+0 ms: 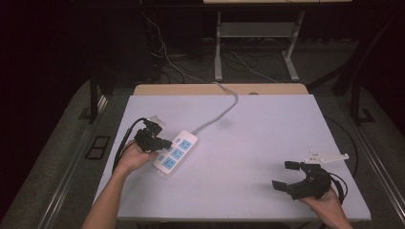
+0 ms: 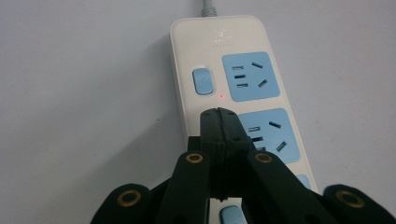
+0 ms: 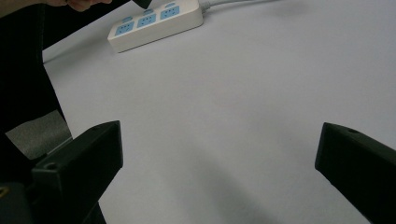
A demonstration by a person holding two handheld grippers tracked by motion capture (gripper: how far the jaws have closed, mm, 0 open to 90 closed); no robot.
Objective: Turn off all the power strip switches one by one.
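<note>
Fingers of the left gripper (image 2: 219, 116) are clenched together, tips down over the white power strip (image 1: 175, 152) beside its blue switches, at the bench's (image 1: 248, 143) left side. Right gripper (image 1: 291, 175) hovers near the front right corner, fingers spread wide, grasping nothing.

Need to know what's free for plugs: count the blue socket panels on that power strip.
3 on the power strip: one at the cable end, one in the middle, one at the near end. The shut left gripper hovers beside them; none looks hidden.
</note>
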